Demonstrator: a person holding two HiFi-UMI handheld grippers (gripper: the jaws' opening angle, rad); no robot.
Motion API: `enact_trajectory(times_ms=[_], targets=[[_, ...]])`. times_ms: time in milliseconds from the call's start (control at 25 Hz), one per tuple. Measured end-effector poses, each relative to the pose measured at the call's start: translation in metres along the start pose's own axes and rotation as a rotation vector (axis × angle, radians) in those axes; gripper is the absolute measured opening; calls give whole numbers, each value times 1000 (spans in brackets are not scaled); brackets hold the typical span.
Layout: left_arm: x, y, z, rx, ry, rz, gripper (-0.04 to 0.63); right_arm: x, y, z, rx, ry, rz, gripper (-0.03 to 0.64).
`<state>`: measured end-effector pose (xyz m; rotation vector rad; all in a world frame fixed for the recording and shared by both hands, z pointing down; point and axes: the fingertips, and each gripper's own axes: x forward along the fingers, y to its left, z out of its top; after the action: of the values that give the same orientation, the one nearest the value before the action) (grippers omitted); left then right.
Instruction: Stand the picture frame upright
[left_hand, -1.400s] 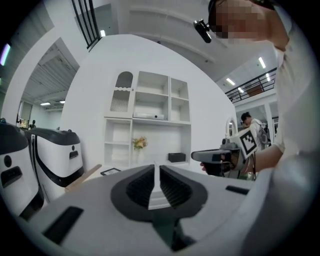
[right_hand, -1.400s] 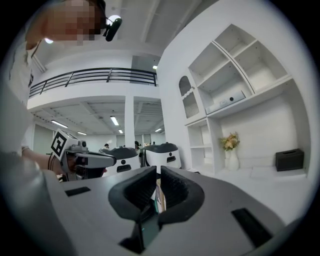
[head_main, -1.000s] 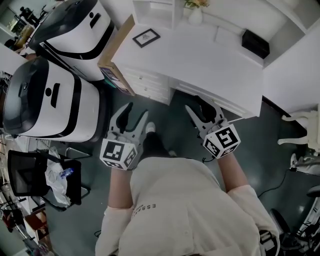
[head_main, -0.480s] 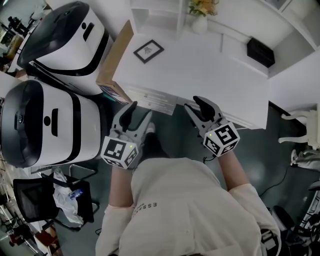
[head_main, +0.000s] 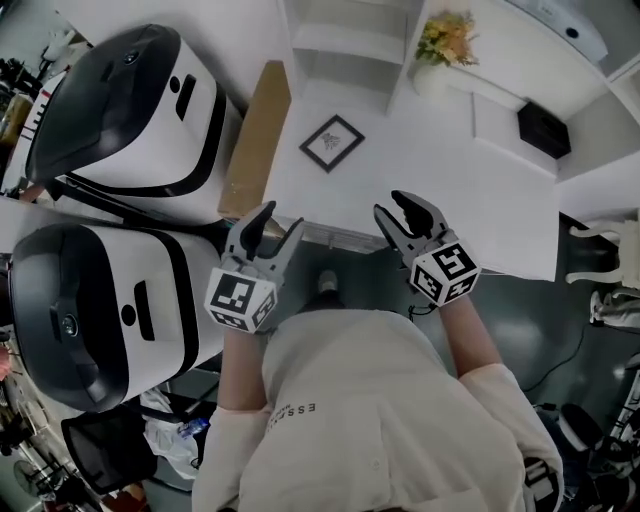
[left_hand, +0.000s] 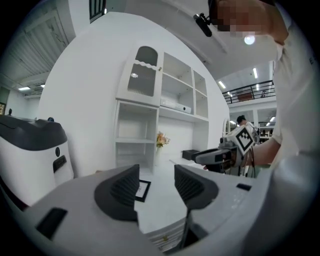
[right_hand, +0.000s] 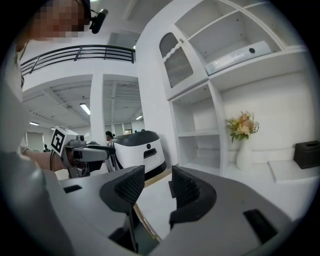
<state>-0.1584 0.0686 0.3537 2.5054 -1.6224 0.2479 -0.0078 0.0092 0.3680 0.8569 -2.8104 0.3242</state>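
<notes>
picture frame (head_main: 333, 142) black edge, white inside | desk (head_main: 470, 210) plain white | flowers (head_main: 447, 38) yellowy-orange | small box (head_main: 544, 130) black | carton (head_main: 255, 140) brown | nearer machine (head_main: 100, 300) white, black top

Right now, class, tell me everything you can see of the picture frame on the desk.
The picture frame is small and square, with a thin dark border, a white mount and a small dark print at its middle. It lies flat, face up, turned cornerwise on the white desk. Nothing else touches it.
</notes>
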Motion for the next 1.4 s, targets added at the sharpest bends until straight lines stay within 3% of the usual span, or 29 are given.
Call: enact_trajectory(times_ms=[240,480,760,920,1200,1400], targets=[[23,54,1,2,0,-32,204,61,-11,10,7,27,-38,167],[53,78,-7,-40,5,-45,202,105,-34,0,-31,120,-40,167],[92,93,-20,-49,24,-47,202,156,-76,-36,-56,276,-8,167],[110,103,-32,-92,49,-16,202,182,-104,-57,-75,375,13,167],[136,116,-49,-156,78,27,202,222,-152,-100,-3,544,11,167],[147,122,-63,-190,104,38,202,241,-173,-124,-53,661,-21,167]])
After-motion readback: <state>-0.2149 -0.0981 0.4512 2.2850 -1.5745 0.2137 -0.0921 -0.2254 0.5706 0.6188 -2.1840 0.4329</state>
